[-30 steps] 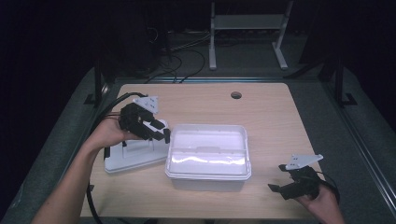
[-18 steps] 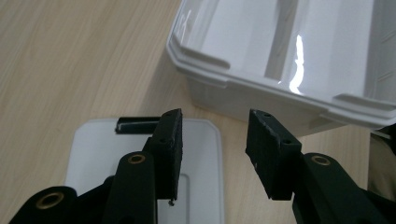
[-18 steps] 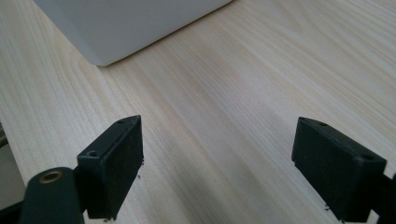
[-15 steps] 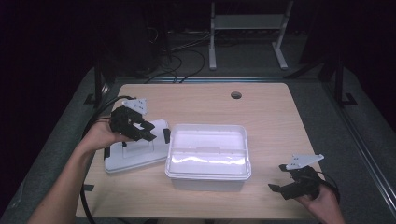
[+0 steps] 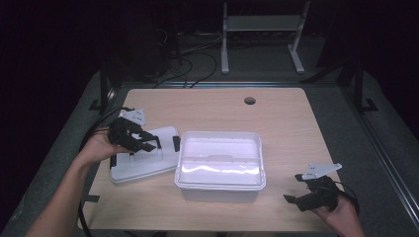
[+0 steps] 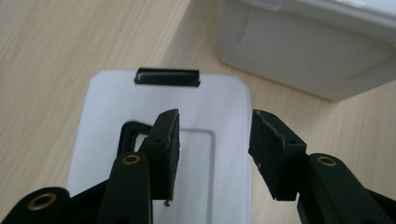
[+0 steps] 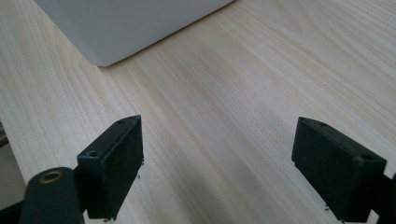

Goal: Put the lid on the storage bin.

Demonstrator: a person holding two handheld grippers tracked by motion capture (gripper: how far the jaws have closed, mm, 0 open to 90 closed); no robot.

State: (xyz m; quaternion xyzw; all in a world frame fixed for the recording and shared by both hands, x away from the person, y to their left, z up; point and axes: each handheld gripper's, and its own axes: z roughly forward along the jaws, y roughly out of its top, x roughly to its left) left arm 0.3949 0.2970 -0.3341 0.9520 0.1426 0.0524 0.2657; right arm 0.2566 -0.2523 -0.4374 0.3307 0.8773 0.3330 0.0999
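- Your left gripper [image 5: 148, 143] hangs over the lid [image 5: 143, 160], which lies flat on the bench [image 5: 291, 128] just left of the box [image 5: 220, 165], its near corner almost touching the box wall
- Seen from the left gripper view, the lid [image 6: 205, 121] runs away from you along the line the gripper [image 6: 212, 144] points: its long axis heads toward the black latch [image 6: 167, 77] at the far short edge, and the raised handle panel sits right under the gap between the jaws
- That gripper is released: its jaws have just been opening, they stand partly apart, and nothing sits between them; the pads are not pressing on the lid, though how far above it they hang cannot be told
- Your left hand is plainly the nearer one; your right gripper [image 5: 309, 190] rests well apart at the bench's near right corner, jaws spread wide and empty over bare wood in the right gripper view [image 7: 217, 172], with only a corner of the box [image 7: 121, 28] ahead of it
- Lid: thin white plastic, smooth and slightly glossy, a rounded rectangle with a shallow recessed panel and black clip latches; a second latch [image 5: 176, 143] faces the box
- Box: white, translucent-looking plastic, open-topped, rounded corners, a stepped rim, glare on its floor
- Bench: pale wood-grain top, matt, with a round cable hole [image 5: 250, 100] near the far edge
- Pads: black, rough, blocky foam or rubber
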